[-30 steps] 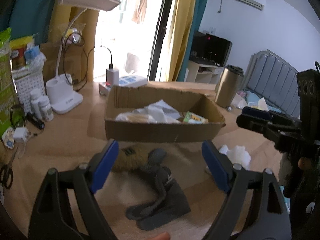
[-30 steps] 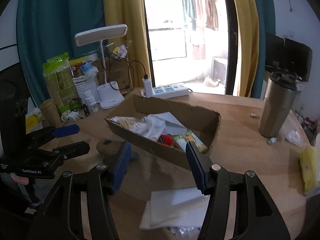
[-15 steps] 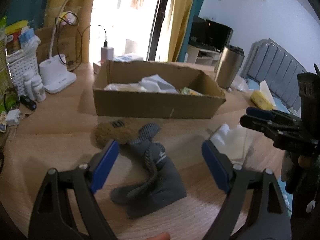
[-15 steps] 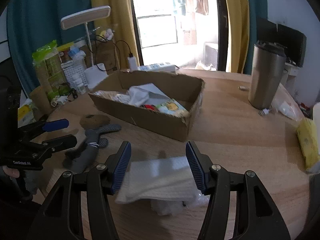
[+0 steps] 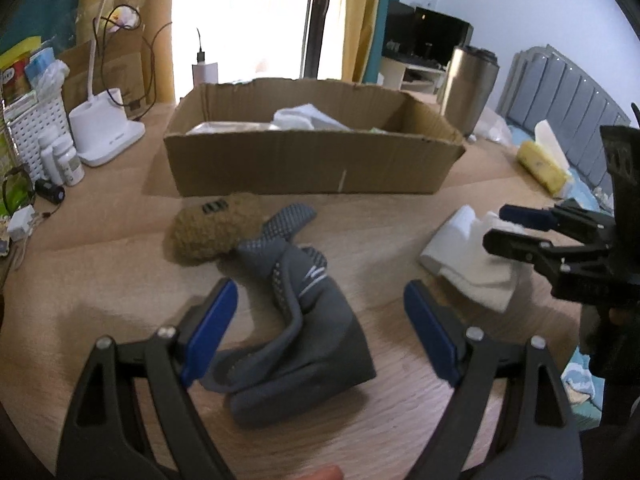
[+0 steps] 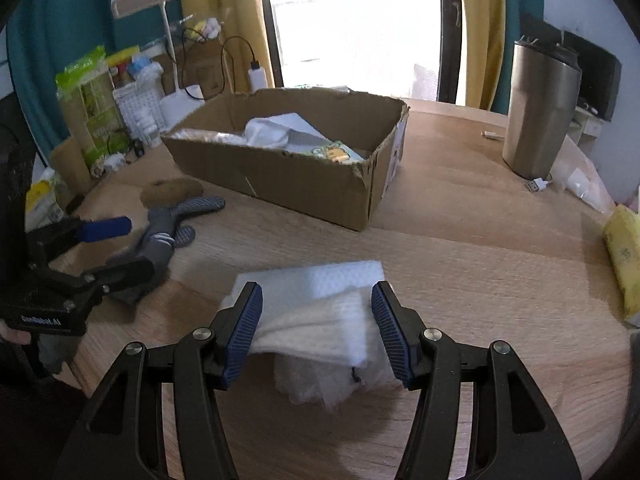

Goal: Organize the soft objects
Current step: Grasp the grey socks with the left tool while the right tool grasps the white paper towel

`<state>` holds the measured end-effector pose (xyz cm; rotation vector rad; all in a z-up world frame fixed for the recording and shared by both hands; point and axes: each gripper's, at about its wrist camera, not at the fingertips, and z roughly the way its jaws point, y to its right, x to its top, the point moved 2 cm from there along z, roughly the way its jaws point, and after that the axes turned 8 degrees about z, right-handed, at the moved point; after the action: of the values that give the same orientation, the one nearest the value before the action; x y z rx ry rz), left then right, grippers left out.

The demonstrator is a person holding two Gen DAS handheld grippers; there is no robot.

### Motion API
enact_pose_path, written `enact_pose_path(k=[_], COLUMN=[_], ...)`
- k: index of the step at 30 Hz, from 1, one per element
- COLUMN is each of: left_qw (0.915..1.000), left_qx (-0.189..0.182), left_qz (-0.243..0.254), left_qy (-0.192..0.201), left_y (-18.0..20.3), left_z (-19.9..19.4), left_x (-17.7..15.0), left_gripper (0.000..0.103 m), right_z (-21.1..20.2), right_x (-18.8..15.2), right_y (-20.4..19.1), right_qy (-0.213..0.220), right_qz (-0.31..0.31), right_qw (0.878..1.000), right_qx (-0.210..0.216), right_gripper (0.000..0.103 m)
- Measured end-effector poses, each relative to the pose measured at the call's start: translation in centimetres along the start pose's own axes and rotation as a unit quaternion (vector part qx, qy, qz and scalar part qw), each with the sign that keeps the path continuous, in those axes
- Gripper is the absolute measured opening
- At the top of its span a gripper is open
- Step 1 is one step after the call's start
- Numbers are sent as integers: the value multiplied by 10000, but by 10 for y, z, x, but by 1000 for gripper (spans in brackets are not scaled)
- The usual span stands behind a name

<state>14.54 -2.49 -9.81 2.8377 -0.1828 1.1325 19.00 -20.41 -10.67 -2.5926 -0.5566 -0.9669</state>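
Both have dropped lower: left gripper (image 5: 320, 326) gapes over grey socks (image 5: 296, 312); right gripper (image 6: 316, 328) over white cloth (image 6: 320, 320).

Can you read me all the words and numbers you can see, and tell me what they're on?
White print on the left gripper's black body: too blurred to read.
Green bag: print too small to read.
Lamp base: small mark, unreadable.
Colourful packet in the box: a picture, no readable words.
Brown plush's dark tag: no readable text.

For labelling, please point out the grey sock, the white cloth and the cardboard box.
grey sock (image 5: 320, 320): left wrist view, its cuff.
white cloth (image 6: 320, 304): right wrist view, its middle.
cardboard box (image 6: 280, 176): right wrist view, front wall.
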Motion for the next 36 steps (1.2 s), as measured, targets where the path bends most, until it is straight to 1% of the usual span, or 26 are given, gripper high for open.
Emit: enact_pose_path(k=[3,7,12,13,14,15,16,18,19,22,25,28,29,31,34,36], left_qw=[10000,9998,9999,9999,9998,9997,9995,9993,9993,9992,9990,9981,9975,9971,9959,9941], left_qx=[42,73,38,14,-23,-69,-122,-162,-173,-290,-371,-583,-706,-765,-900,-1055], left_qz=[11,65,58,64,77,98,116,115,106,35,33,-30,-42,11,23,-3], left_qy=[-69,-165,-151,-152,-161,-205,-275,-329,-305,-278,-257,-172,-85,-12,104,259], left_y=[1,3,4,4,4,4,5,3,3,-1,-3,-6,-7,-6,-6,-7], left_z=[4,9,11,11,11,13,15,17,16,15,13,9,6,2,-2,-8], left_x=[-1,-2,-3,-3,-4,-4,-6,-8,-9,-10,-11,-12,-12,-11,-10,-8], left_gripper=[86,86,85,81,69,64,56,51,47,43,39,39,39,39,39,38], right_z=[-1,1,3,3,4,4,1,-6,-9,-1,17,28,31,35,40,41], right_x=[1,2,3,3,4,5,6,9,13,18,14,10,9,7,4,4], right_y=[2,4,1,0,-2,-4,-7,-12,-14,-17,-21,-26,-29,-36,-45,-47], right_qy=[11,-6,-51,-69,-83,-84,-17,213,268,111,-225,-460,-510,-611,-736,-735], right_qz=[37,-29,-194,-248,-302,-385,-480,-602,-597,-658,-799,-854,-899,-997,-1151,-1169], right_qw=[10000,10000,9998,9996,9995,9991,9987,9977,9977,9975,9958,9944,9937,9924,9900,9898], right_qx=[51,-5,-50,-71,-92,-125,-180,-245,-181,-214,-389,-410,-438,-390,-357,-351], right_gripper=[60,60,60,60,60,60,60,60,61,63,63,63,63,63,62,62])
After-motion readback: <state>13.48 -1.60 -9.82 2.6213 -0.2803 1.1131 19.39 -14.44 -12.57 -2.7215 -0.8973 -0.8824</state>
